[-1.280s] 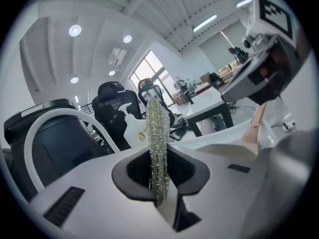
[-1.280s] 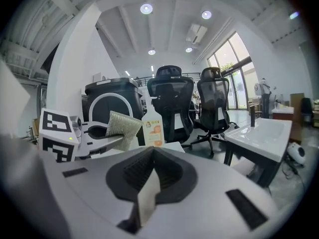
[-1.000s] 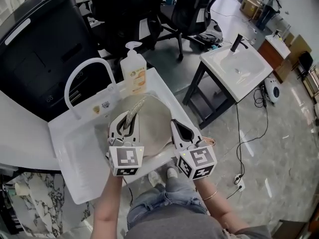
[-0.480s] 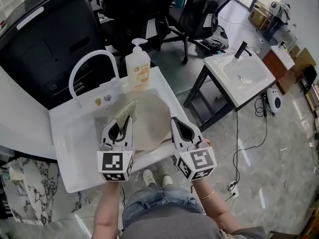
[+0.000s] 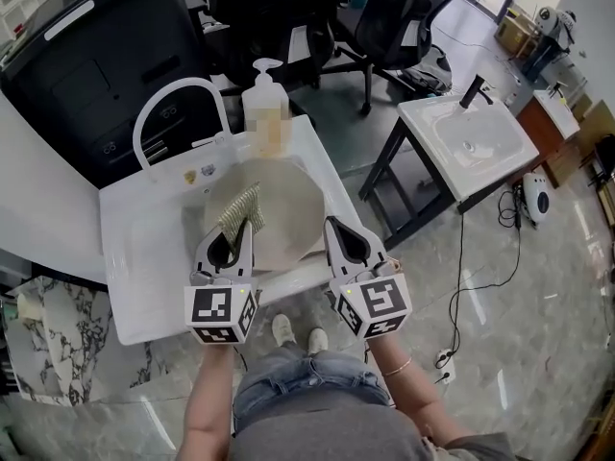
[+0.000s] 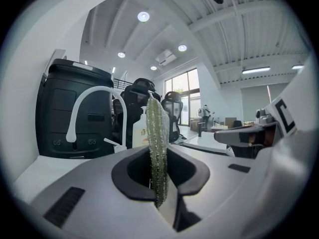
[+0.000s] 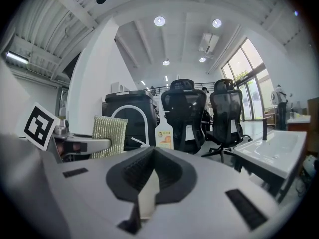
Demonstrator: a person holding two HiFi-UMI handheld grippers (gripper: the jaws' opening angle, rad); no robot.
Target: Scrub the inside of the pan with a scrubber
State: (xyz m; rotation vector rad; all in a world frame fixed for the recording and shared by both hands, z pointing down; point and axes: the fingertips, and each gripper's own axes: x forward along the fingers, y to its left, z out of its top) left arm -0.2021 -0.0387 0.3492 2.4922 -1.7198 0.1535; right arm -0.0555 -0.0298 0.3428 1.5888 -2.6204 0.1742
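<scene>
Starting at the left of the head view, a white sink surface [image 5: 144,257] fills the middle-left of the frame, with a black cabinet [image 5: 86,56] behind it in the upper left. A white arched faucet [image 6: 72,126] rises from the back edge of the surface.

Just right of the faucet's base, the left gripper [image 5: 233,236] reaches in from the bottom of the frame. Its fingers are clamped on a green-gold scrubber [image 6: 156,133], which stands upright and edge-on between them in the left gripper view. In the head view the scrubber lies over the left part of the pan [image 5: 288,209].

The pan is a round, pale beige dish sitting in the basin at the frame's centre. Behind it, at the upper centre, stands a soap bottle [image 5: 264,99] with a pump top.

At the pan's right rim sits the right gripper [image 5: 344,238]. Its fingers are drawn together on a thin pale sliver, which is probably the pan's edge, though the right gripper view shows too little of it to be sure.

Farther right, apart from the surface, a second washbasin [image 5: 471,142] stands on a dark frame. Black office chairs [image 5: 404,17] are along the top of the frame.
</scene>
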